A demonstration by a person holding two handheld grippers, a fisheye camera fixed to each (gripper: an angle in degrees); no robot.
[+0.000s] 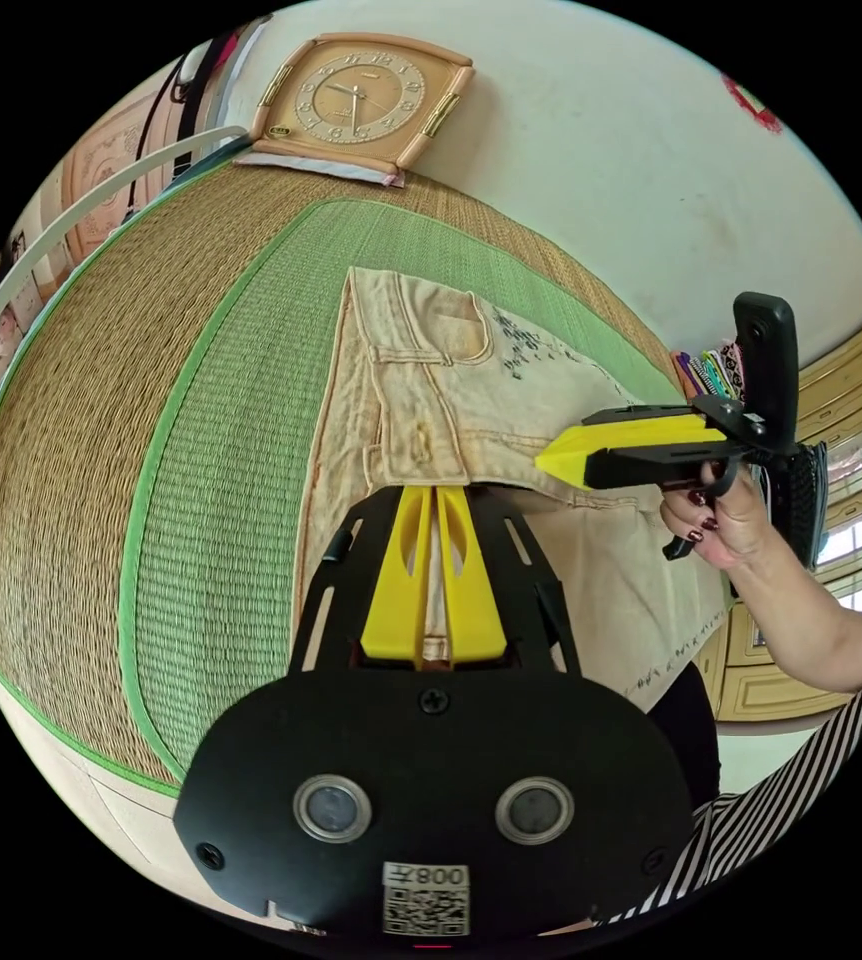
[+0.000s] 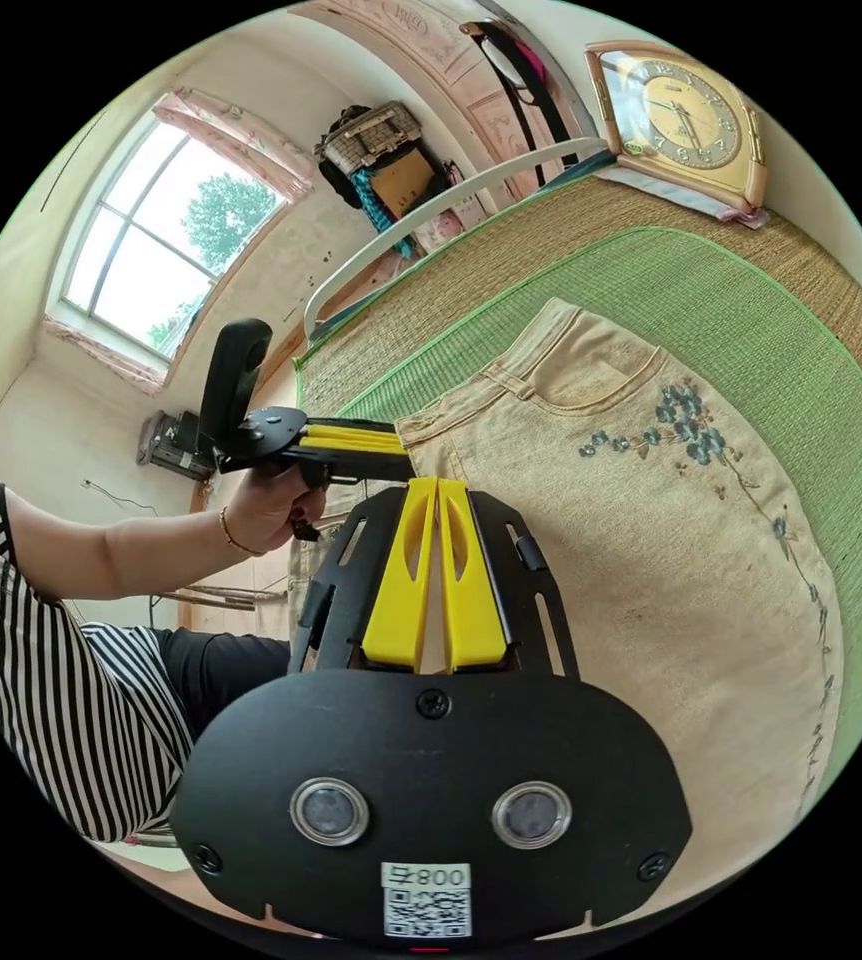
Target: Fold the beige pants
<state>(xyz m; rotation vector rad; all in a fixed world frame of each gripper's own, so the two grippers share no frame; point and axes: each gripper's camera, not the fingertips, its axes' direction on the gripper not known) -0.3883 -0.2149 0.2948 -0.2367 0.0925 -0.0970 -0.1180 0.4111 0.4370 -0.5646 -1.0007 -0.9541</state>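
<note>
The beige pants (image 1: 451,370) lie spread on a green and straw mat (image 1: 231,450), with blue flower embroidery by the pocket. My left gripper (image 1: 436,492) has its yellow jaws closed on the fabric near the fly and waistband. A hand holds my right gripper (image 1: 541,465), which comes in from the right with its tips on the pants. In the right gripper view the pants (image 2: 651,520) stretch away to the right, and my right gripper (image 2: 438,483) is shut on the cloth. There the left gripper (image 2: 406,450) pinches the waistband corner.
A square clock (image 1: 361,100) leans on the wall at the mat's far end. A white bed rail (image 2: 431,215) runs along the mat (image 2: 751,300). A window (image 2: 151,250) and a person's striped sleeve (image 2: 41,650) are at the left. Wooden cabinets (image 1: 851,400) stand behind the hand.
</note>
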